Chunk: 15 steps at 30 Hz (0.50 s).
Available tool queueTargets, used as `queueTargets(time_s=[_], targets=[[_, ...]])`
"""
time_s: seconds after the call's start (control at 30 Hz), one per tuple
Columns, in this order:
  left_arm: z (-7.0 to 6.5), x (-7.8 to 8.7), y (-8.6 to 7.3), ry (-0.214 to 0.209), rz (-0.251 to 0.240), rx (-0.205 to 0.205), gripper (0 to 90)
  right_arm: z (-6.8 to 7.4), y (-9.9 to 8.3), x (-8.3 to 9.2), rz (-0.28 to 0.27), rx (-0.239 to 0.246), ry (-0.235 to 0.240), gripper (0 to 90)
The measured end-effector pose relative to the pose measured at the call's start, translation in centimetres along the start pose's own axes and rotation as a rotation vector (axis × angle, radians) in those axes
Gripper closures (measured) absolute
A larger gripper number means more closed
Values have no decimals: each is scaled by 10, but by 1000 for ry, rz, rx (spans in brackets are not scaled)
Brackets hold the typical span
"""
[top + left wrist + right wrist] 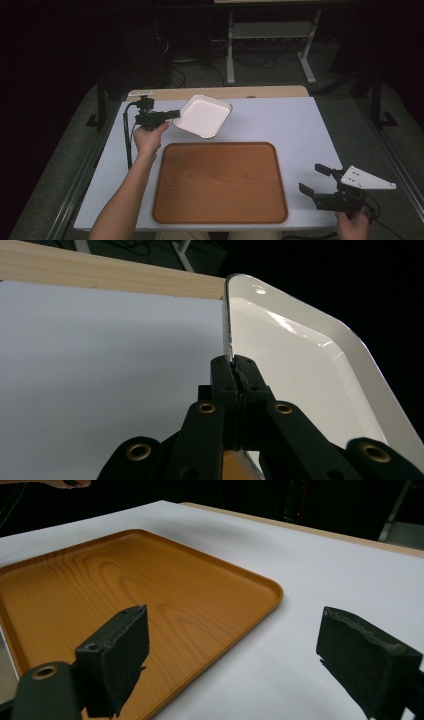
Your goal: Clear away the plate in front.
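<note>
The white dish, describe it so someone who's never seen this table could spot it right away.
Start at the big wooden tray in the middle of the white table. Just beyond its far left corner, the left gripper pinches the white dish by its rim. It is the one glossy white thing here, shallow and square with rounded corners, and tilted.

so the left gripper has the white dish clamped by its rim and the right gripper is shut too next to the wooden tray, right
Not quite. The left gripper does clamp the white dish by its rim, but the right gripper is open, not shut: the right gripper view shows its two jaws standing wide apart with nothing between them. It does sit beside the wooden tray, as the high view shows.
</note>
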<state>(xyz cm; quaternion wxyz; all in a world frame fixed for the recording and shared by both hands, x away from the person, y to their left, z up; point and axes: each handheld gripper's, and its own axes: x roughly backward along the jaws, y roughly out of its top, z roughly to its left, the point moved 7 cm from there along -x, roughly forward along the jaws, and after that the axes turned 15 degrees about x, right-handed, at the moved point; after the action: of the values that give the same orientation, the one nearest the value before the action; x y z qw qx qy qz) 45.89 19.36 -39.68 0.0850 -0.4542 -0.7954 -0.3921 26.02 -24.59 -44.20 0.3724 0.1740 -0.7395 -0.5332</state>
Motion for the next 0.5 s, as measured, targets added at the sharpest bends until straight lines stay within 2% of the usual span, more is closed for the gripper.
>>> queueTargets(time_s=[0.5], targets=[[0,24,-8,-17,-6,-1,889,-1,0,0,1,-5,-6,126]])
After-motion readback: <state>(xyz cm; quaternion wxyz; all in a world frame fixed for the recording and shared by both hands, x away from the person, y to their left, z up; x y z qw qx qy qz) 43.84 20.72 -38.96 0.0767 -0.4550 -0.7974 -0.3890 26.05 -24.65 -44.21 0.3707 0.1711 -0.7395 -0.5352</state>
